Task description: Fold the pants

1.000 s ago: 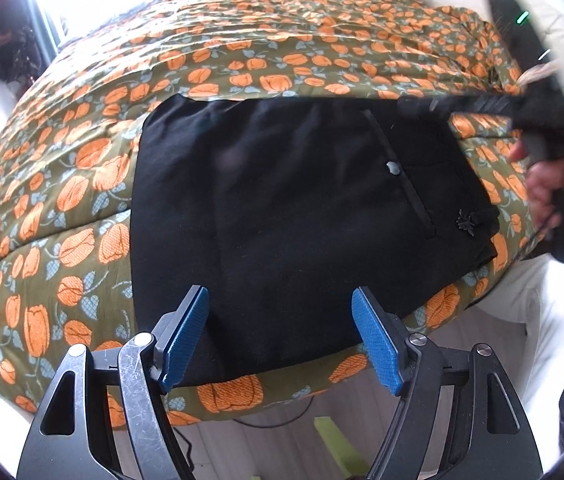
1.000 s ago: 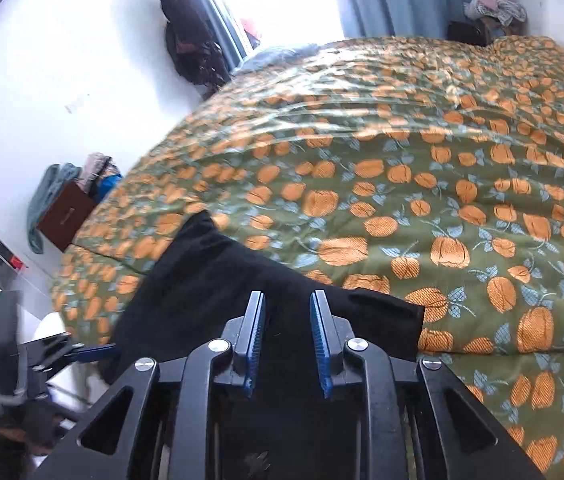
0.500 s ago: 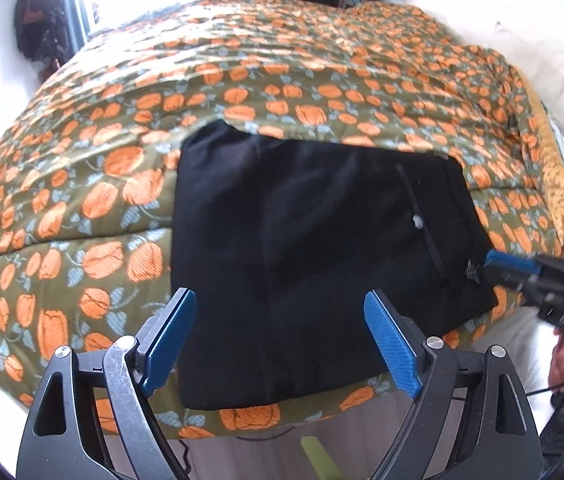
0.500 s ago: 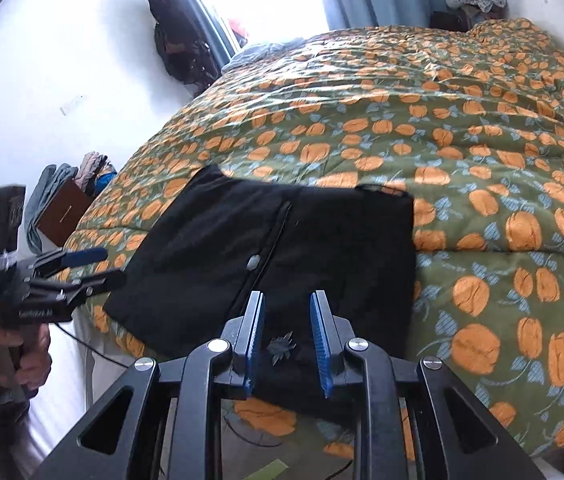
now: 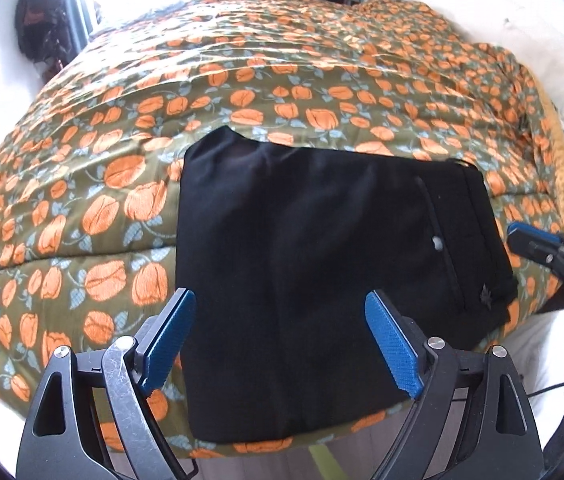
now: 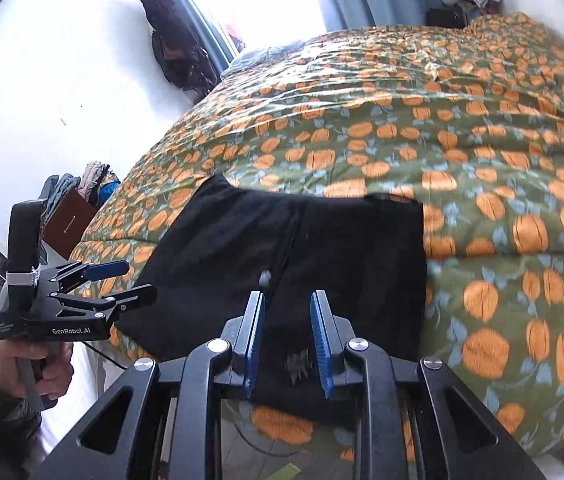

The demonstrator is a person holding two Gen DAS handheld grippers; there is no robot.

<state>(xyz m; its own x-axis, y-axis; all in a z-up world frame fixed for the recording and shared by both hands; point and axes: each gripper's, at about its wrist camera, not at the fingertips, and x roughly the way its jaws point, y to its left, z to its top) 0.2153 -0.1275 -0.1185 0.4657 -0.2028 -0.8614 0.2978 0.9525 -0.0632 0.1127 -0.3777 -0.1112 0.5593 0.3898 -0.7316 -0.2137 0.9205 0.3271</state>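
Since the black fabric pants (image 5: 322,280) already lie in a flat folded rectangle at the near edge of the pumpkin-print quilted bed (image 5: 282,80), folding looks nearly done. Left claw (image 5: 282,340) hangs spread wide and empty; right claw (image 6: 288,332) hovers narrowly parted, gripping nothing — a final smoothing or another fold may follow.

My left wrist camera looked forward between its spread fingers, from the bed's near edge and above it, down onto the folded pants (image 5: 322,264) on the quilt (image 5: 242,92). My right wrist camera faced the same pants (image 6: 302,264) from the waistband side, close and low. Both views shared the pants and quilt (image 6: 462,128); each caught the other tool: right gripper (image 5: 522,242), left gripper (image 6: 122,280).
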